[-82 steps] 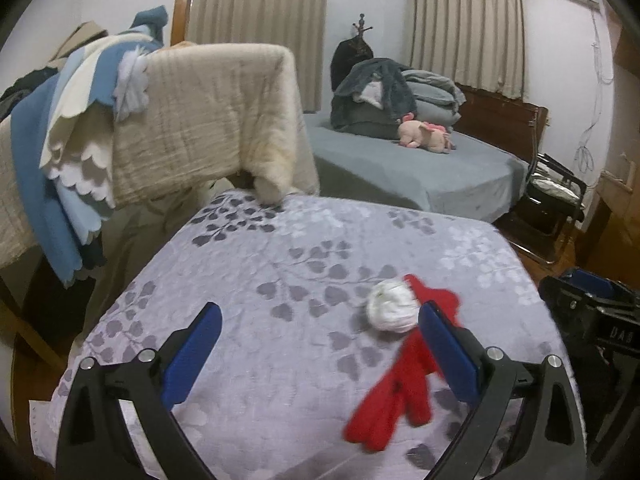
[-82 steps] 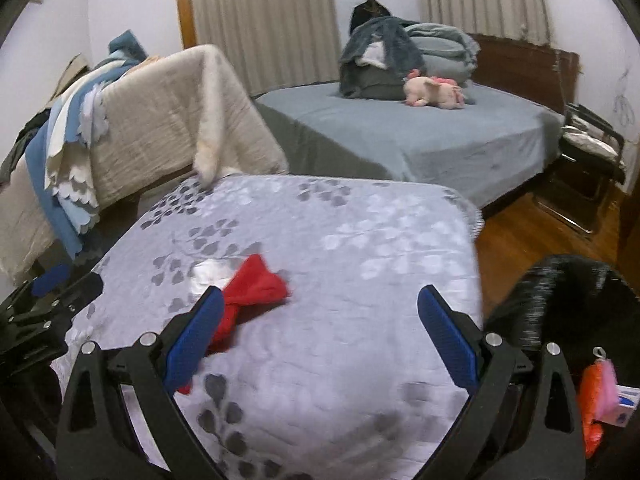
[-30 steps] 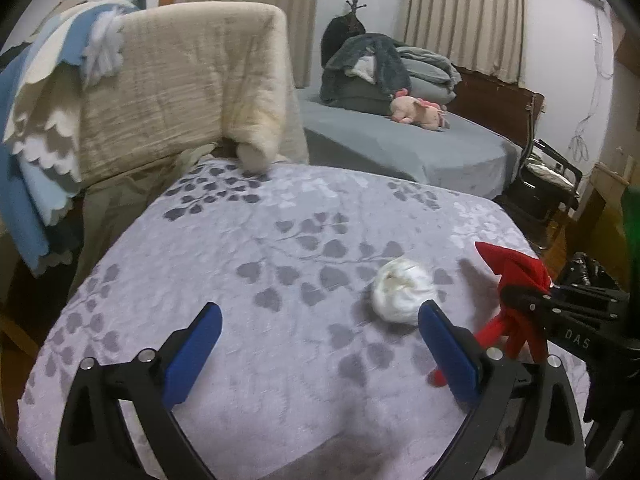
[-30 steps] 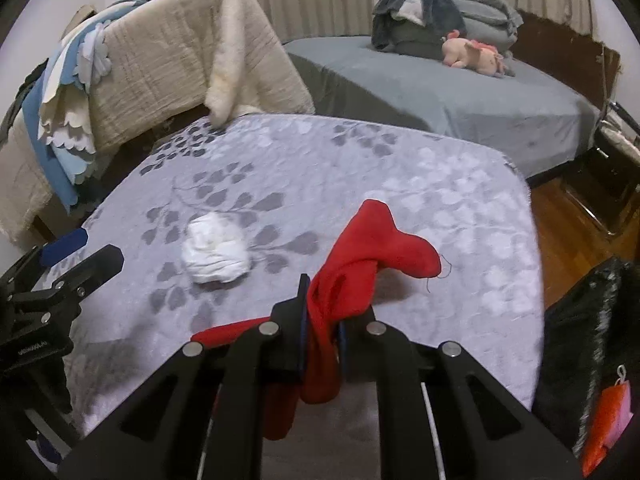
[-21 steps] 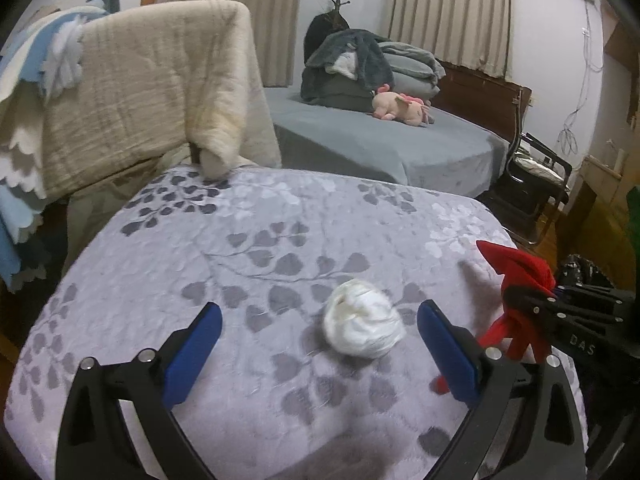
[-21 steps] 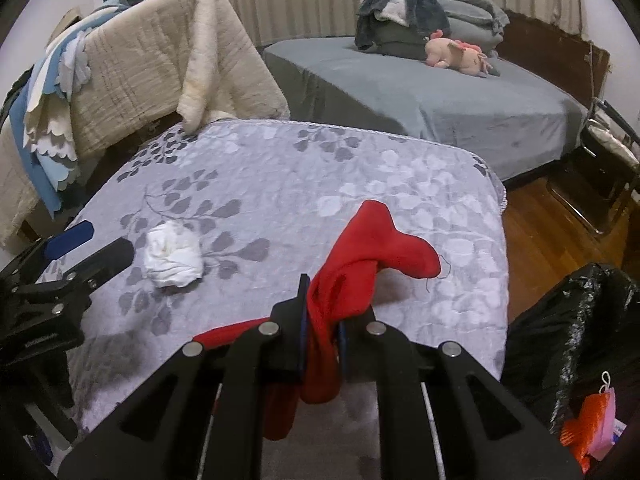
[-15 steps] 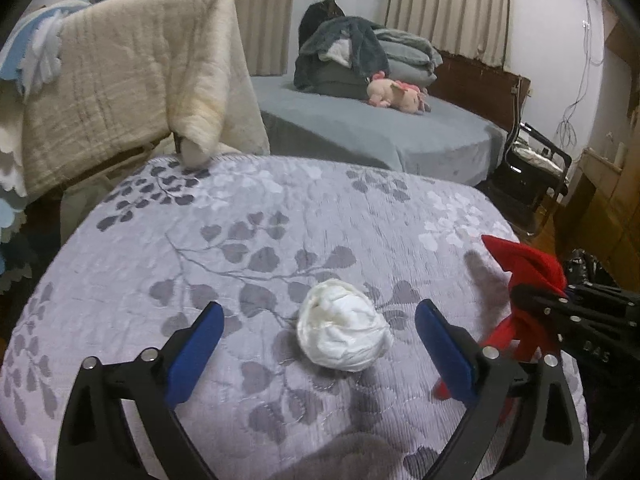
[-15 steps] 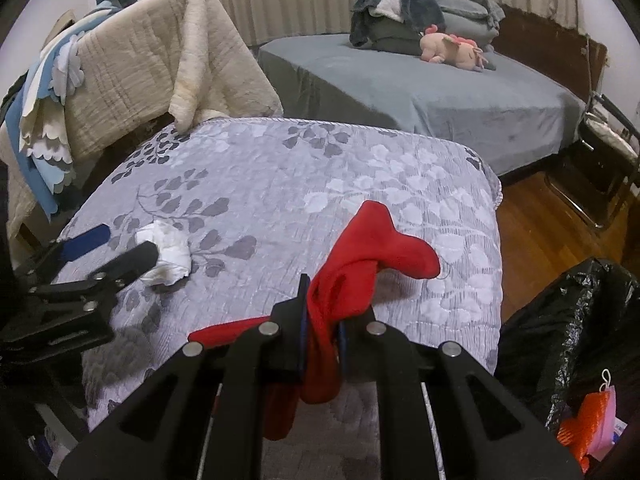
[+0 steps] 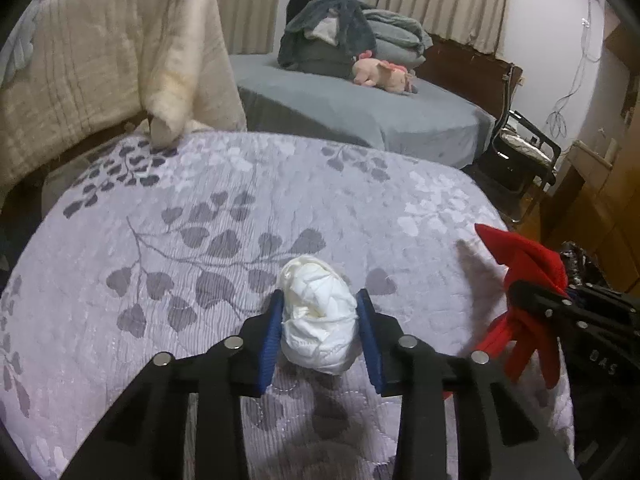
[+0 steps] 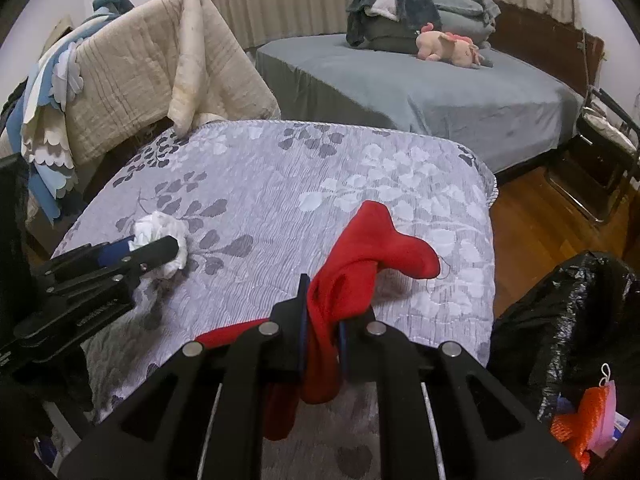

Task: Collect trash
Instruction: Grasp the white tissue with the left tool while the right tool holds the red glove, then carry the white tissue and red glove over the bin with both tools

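Observation:
A crumpled white paper wad (image 9: 318,316) lies on the grey leaf-patterned bedspread (image 9: 240,216). My left gripper (image 9: 320,332) is shut on the wad, its blue pads pressing both sides; it also shows at the left of the right wrist view (image 10: 154,246), with the wad (image 10: 162,228) between its tips. My right gripper (image 10: 322,320) is shut on a red cloth (image 10: 360,256) and holds it above the bedspread (image 10: 280,184). The red cloth (image 9: 524,264) also shows at the right of the left wrist view.
A black trash bag (image 10: 568,320) stands on the wood floor at the right, with orange packaging (image 10: 588,416) beside it. A beige quilt (image 9: 100,60) hangs over a rail at the left. A grey bed (image 9: 360,108) with a pink plush toy (image 9: 380,76) lies behind.
My left gripper moved forward to the white wad and closed on it. My right gripper took hold of the red cloth earlier and keeps it lifted.

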